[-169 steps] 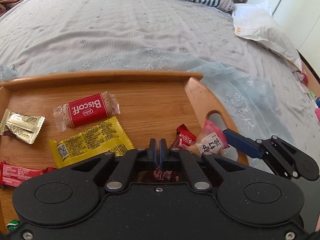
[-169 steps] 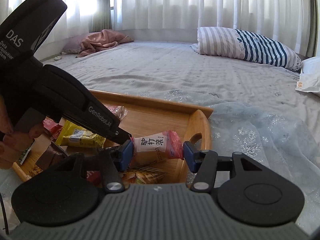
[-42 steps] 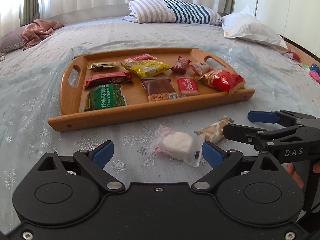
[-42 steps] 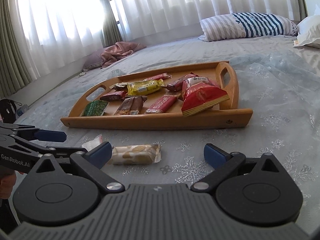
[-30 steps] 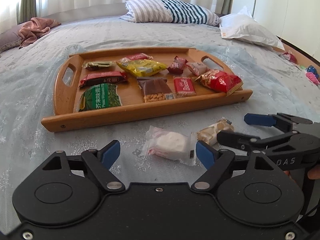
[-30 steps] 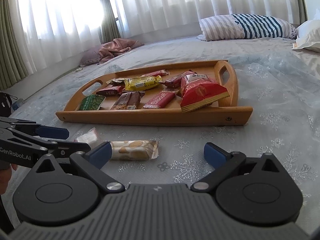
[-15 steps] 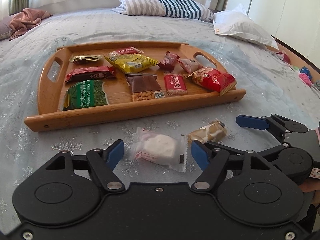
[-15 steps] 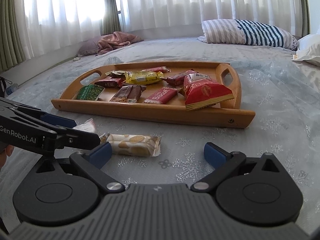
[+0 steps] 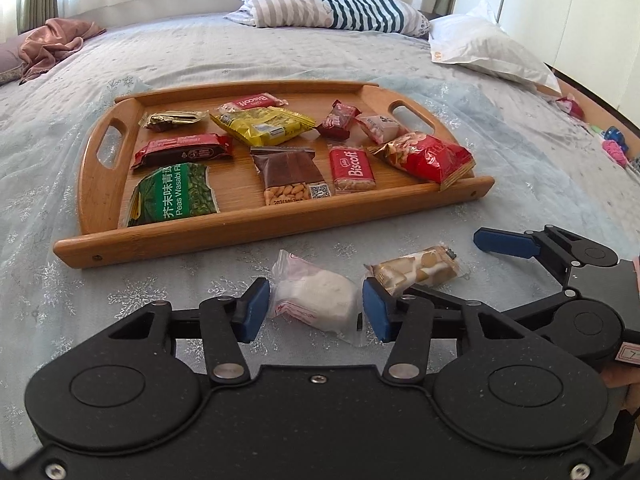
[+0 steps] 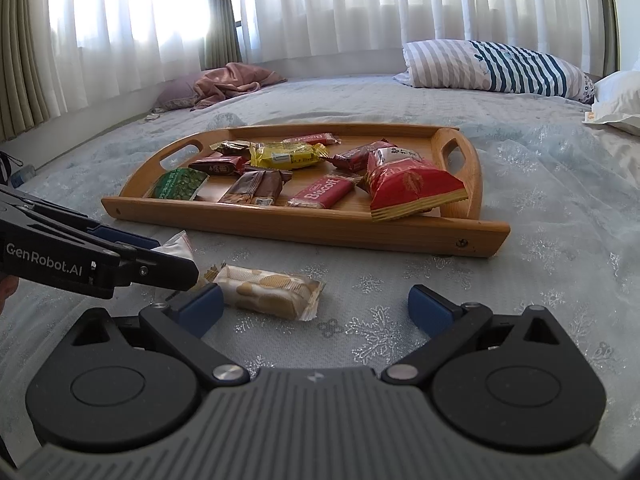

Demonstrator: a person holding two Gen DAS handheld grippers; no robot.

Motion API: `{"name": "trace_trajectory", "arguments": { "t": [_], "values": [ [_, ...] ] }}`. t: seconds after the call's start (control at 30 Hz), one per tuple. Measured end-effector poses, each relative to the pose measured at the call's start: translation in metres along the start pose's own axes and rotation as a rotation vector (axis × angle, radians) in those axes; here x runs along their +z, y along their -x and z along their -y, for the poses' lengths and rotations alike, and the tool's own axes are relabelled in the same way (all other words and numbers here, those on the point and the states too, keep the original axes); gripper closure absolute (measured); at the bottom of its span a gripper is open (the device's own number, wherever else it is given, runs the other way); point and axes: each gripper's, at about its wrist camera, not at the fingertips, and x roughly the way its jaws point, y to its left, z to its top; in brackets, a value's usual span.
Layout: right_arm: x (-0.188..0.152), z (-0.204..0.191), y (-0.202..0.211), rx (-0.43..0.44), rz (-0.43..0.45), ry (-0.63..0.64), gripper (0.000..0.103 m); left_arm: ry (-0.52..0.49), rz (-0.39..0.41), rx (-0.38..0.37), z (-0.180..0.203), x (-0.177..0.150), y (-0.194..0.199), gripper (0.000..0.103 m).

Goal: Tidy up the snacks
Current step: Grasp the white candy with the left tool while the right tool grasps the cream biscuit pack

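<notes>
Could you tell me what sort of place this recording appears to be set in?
Most likely a bedroom: the wooden tray of snacks sits on a bed with a pale patterned cover, a striped pillow lies at its far end, and sheer curtains hang over the window behind.

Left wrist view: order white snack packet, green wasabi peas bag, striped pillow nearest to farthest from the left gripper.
1. White snack packet: on the bedspread, between the closing jaws of the left gripper.
2. Green wasabi peas bag: tray's near left corner.
3. Striped pillow: far end of the bed.
</notes>
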Motion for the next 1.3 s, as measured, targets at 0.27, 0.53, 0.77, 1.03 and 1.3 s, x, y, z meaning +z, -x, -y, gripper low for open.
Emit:
{"name": "trace_trajectory", "arguments": {
  "t": [0.27, 0.53, 0.77, 1.03, 1.3],
  "values": [
    [-0.001, -0.016, -0.001, -0.032, 0.002, 0.089, 0.000, -0.006, -0.012, 0.012, 0.004, -0.001, -0.003, 0.053],
    [0.004, -0.017, -0.001, -0.007, -0.017, 0.094, 0.000, -0.014, -0.024, 0.027, 0.007, -0.001, -0.008, 0.046],
    [0.009, -0.034, 0.003, -0.007, -0.010, 0.187, 0.003, 0.040, -0.032, 0.012, -0.002, 0.008, -0.004, 0.062],
    [0.013, -0.044, 0.006, 0.018, 0.010, 0.201, 0.015, 0.037, -0.010, 0.029, -0.005, 0.009, 0.005, 0.063],
    [0.011, -0.058, 0.001, -0.009, -0.003, 0.231, 0.051, 0.051, 0.006, 0.038, -0.011, 0.014, 0.012, 0.063]
  ]
}}
